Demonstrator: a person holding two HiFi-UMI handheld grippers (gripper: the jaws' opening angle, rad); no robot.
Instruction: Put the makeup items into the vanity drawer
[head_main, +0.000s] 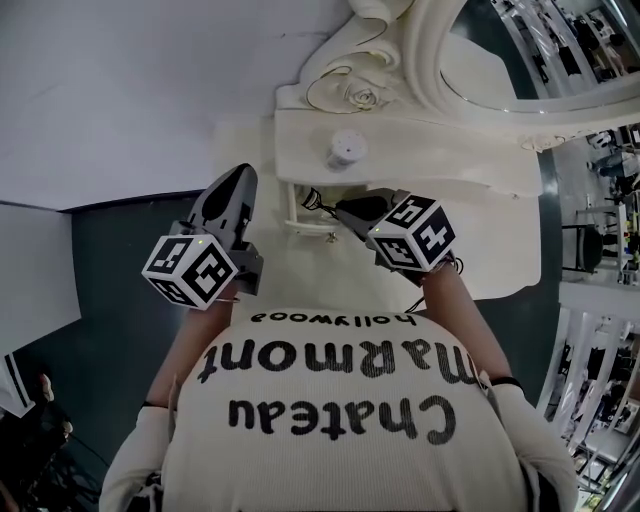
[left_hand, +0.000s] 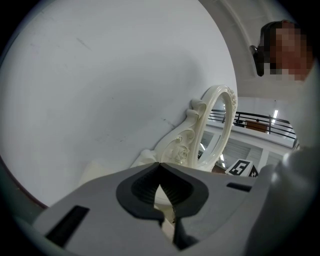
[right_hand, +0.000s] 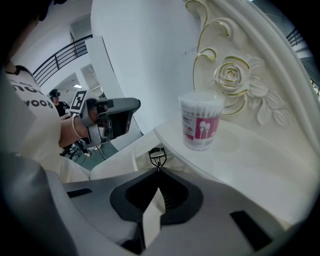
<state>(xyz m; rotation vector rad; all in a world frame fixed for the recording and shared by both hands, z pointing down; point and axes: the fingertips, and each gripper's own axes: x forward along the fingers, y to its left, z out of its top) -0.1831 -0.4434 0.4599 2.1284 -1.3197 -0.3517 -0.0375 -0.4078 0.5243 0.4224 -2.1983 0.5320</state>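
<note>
From the head view, your left gripper (head_main: 243, 176) hangs beside the white table (head_main: 480, 165), left of the open drawer (head_main: 300, 226). Your right gripper (head_main: 335, 208) holds an eyelash curler (head_main: 313, 200) at the drawer's opening. A jar of cotton swabs (head_main: 347, 148) stands on the table.

In the left gripper view, your left gripper (left_hand: 160, 164) is closed and empty, facing the mirror frame (left_hand: 220, 125).

In the right gripper view, your right gripper (right_hand: 158, 170) is pinched on the eyelash curler (right_hand: 157, 159), just below the table edge (right_hand: 240, 165). The jar of cotton swabs (right_hand: 201, 121) stands upright there.
</note>
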